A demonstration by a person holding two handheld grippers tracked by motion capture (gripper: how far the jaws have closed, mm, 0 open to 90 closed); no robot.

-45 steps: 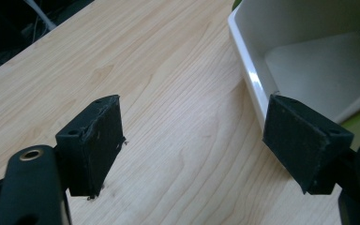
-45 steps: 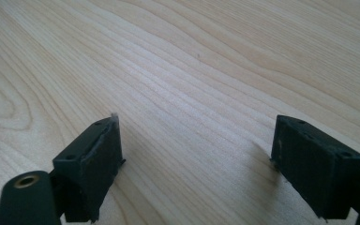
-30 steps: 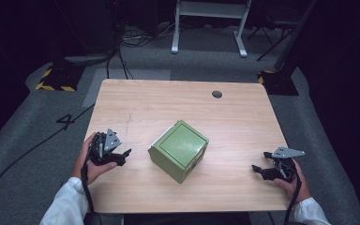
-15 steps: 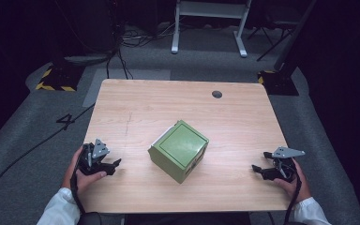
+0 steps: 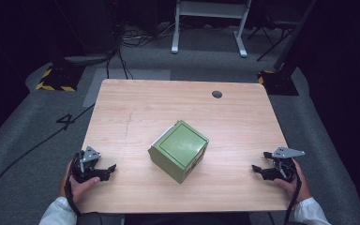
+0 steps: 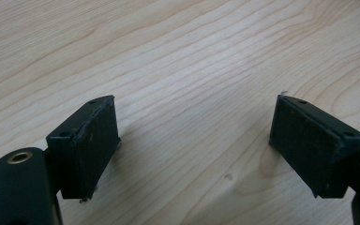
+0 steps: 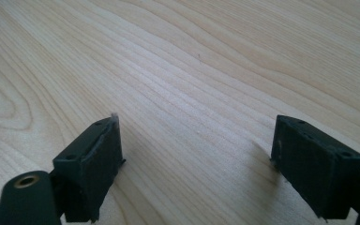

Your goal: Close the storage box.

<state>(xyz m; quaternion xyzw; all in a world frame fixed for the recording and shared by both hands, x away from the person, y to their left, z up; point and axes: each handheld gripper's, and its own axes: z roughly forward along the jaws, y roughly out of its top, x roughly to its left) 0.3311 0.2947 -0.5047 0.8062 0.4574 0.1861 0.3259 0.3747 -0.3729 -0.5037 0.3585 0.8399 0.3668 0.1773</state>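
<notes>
Green box point(image 5: 179, 150) between both grippers, apart

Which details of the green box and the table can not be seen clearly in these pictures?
- Green box, high view: far and bottom faces hidden by its own body; contents unseen.
- White strip on its left edge: too small to identify.
- Dark round spot on the table: too small to tell whether hole or cap.

On the 1 table point(image 5: 136, 108) sits 1 green box point(image 5: 179, 150). The person holds 2 grippers: 1 at the near left point(image 5: 106, 170), 1 at the near right point(image 5: 258, 169). The table has 1 dark round hole point(image 5: 217, 94) at its far right.
</notes>
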